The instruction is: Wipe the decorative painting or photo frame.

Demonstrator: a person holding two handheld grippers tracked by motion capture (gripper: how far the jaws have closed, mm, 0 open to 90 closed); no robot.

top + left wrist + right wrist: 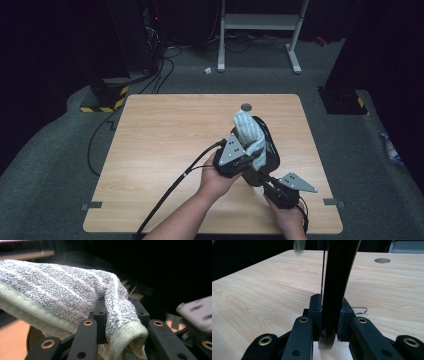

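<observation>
A black pan (269,150) is held tilted above the wooden table (165,140). Its long dark handle (337,277) rises between the jaws of my right gripper (330,312), which is shut on it; in the high view this gripper (266,182) sits at the pan's near side. A grey-blue striped towel (248,131) with a pale green hem lies draped over the pan's upper edge. My left gripper (252,151) is shut on a fold of the towel (57,295), pinched between its black fingers (100,312).
A round grey grommet (246,106) is set in the table near its far edge, seen too from the right gripper (382,260). A small wire loop (360,310) lies on the wood. Cables and a white frame (260,22) stand on the floor beyond.
</observation>
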